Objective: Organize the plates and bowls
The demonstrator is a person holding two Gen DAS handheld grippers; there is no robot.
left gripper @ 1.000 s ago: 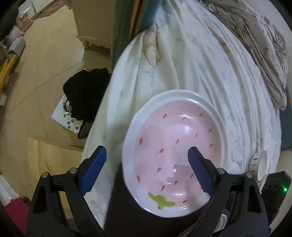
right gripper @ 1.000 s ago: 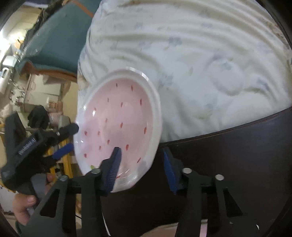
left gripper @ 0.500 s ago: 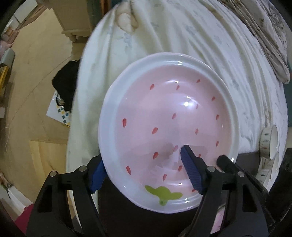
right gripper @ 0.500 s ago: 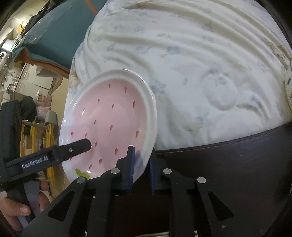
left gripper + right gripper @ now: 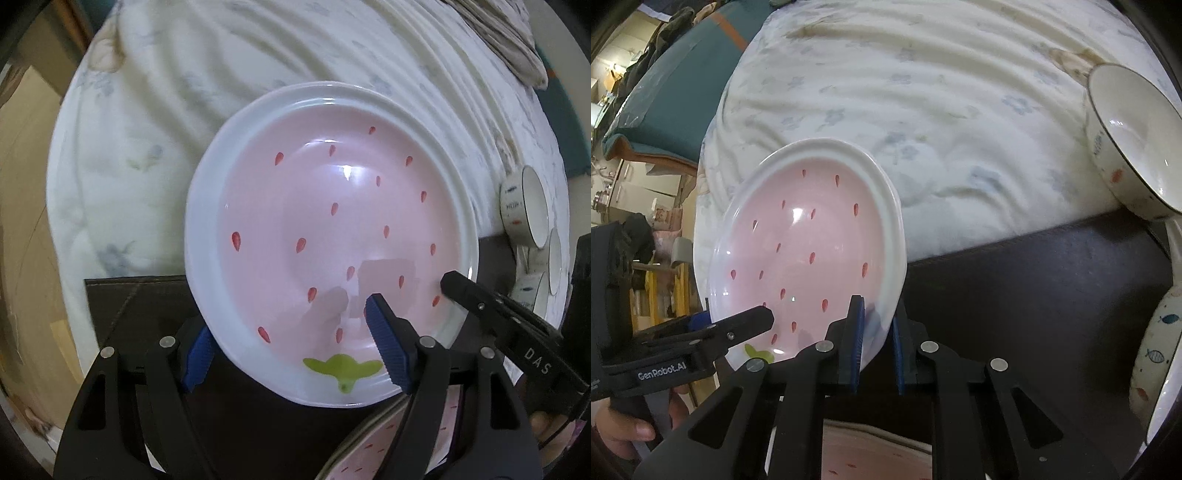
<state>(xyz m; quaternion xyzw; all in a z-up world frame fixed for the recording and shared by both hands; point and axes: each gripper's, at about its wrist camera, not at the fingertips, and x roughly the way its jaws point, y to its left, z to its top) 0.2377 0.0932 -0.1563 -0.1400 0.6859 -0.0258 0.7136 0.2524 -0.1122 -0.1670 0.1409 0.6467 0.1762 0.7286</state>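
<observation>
Right claw (image 5: pixel 875 343) clamped on strawberry plate (image 5: pixel 332 236) rim, left claw (image 5: pixel 295 343) open astride its lower edge

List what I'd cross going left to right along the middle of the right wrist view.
Left tongs → pink strawberry plate → dark tabletop → stacked white bowls at the right edge.

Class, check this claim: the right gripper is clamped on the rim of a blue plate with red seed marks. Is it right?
Not quite. The plate with red seed marks is pink with a white rim, not blue; the right wrist view shows the right gripper clamped on its rim.
</observation>
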